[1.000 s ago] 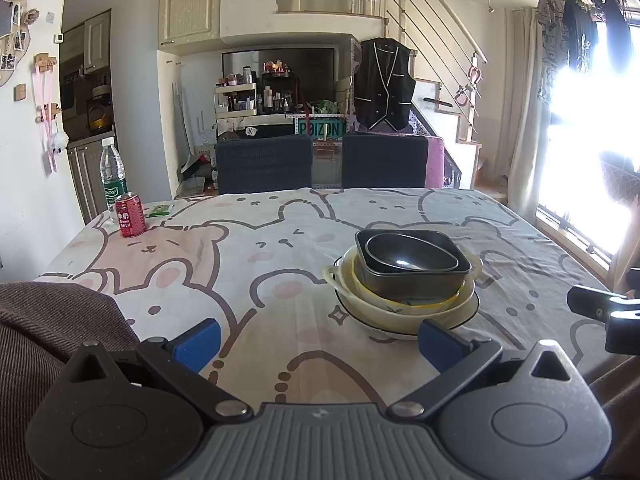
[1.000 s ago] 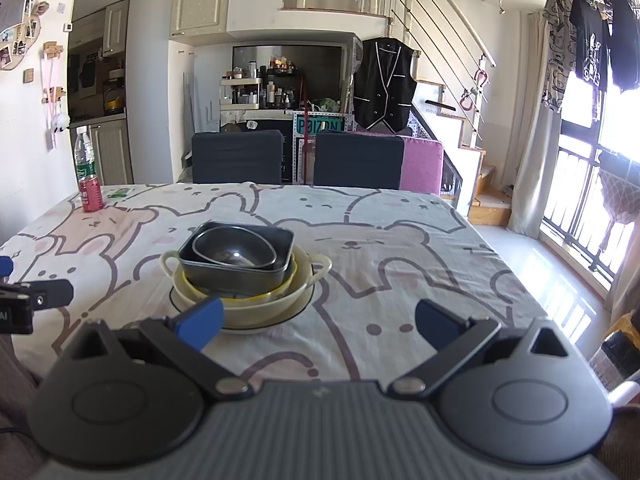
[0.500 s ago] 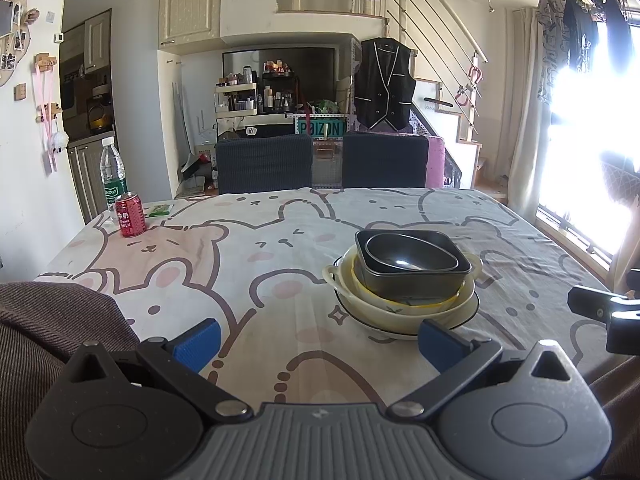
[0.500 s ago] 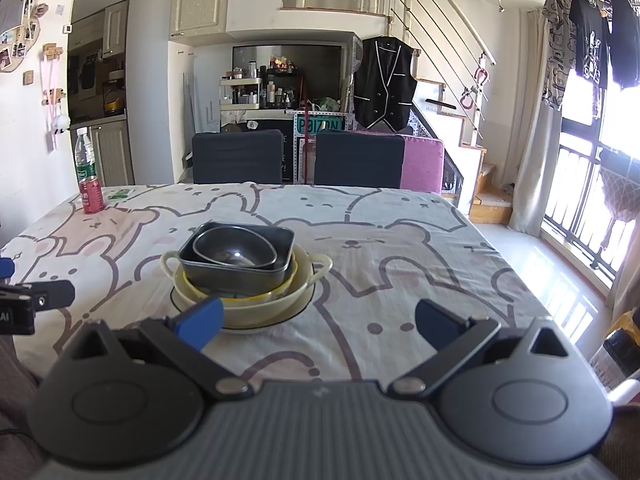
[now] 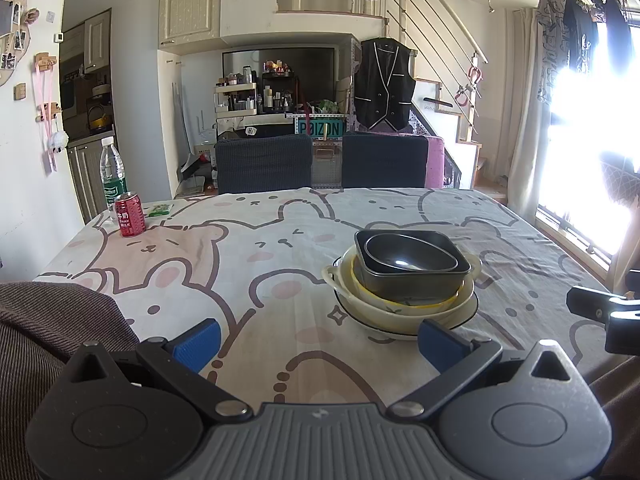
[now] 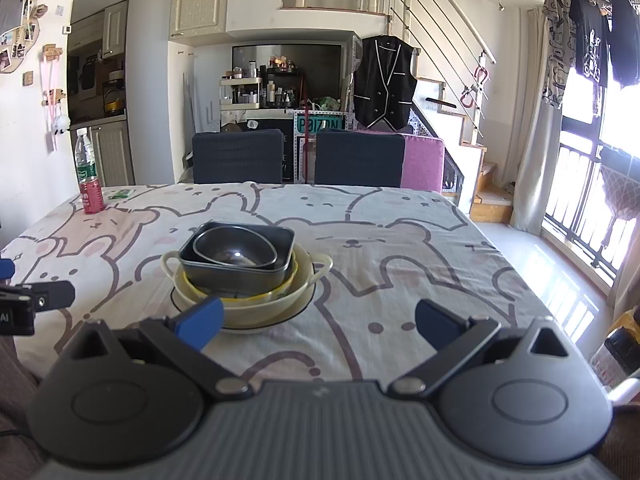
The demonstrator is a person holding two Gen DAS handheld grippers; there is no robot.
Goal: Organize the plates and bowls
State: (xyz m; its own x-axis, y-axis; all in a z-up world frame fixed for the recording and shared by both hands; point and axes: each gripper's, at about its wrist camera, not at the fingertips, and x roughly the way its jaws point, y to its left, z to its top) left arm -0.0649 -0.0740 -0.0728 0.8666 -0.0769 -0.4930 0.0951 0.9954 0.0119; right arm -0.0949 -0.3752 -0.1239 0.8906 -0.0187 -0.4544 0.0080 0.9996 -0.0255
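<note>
I have my left hand-held gripper (image 5: pixel 318 342) and right hand-held gripper (image 6: pixel 318 326) spread wide, empty, near the worktop (image 5: pixel 248 248) edge. Beyond sits the nested stack (image 6: pixel 244 276); lifting the dark bowl (image 6: pixel 236 247) carelessly could topple it.

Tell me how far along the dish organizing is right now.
Done: the round dark metal bowl sits nested in the square dark pan, inside the cream two-handled bowl, on the black-rimmed white plate. In hand: nothing; left gripper and right gripper are open. Left: possibly nothing more.
</note>
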